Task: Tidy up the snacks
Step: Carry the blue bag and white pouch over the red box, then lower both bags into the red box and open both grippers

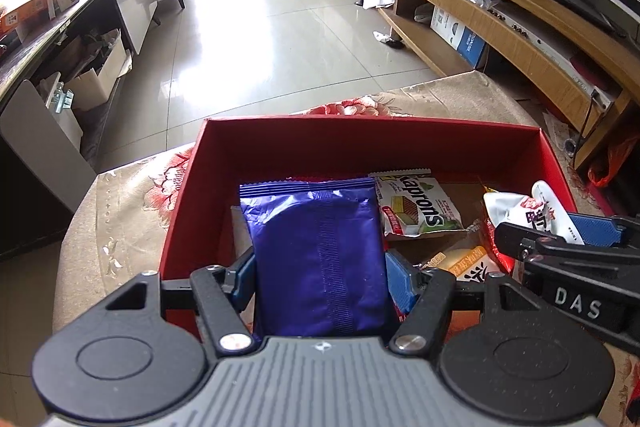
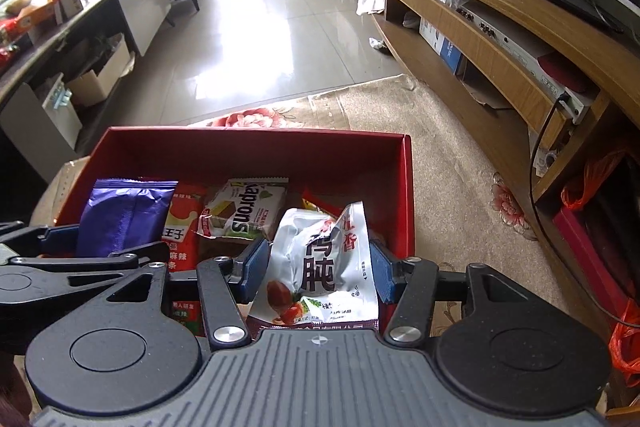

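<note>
A red open box [image 1: 280,143] [image 2: 400,195] stands on a cloth-covered table and holds several snack packets. My left gripper [image 1: 320,273] is shut on a purple snack packet [image 1: 316,251], held upright over the box's near left part; the packet also shows in the right wrist view [image 2: 120,215]. My right gripper [image 2: 316,267] is shut on a white packet with dark Chinese print [image 2: 320,259], over the box's near right part; it also shows in the left wrist view [image 1: 532,211]. A white-green Kaprons wafer packet [image 1: 416,205] [image 2: 248,207] lies in the box.
A red packet [image 2: 182,227] and a yellow packet [image 1: 466,263] lie in the box. The floral beige tablecloth [image 2: 448,163] extends right of the box. A wooden TV stand [image 2: 500,11] runs along the right, a dark counter [image 1: 48,27] along the left, tiled floor beyond.
</note>
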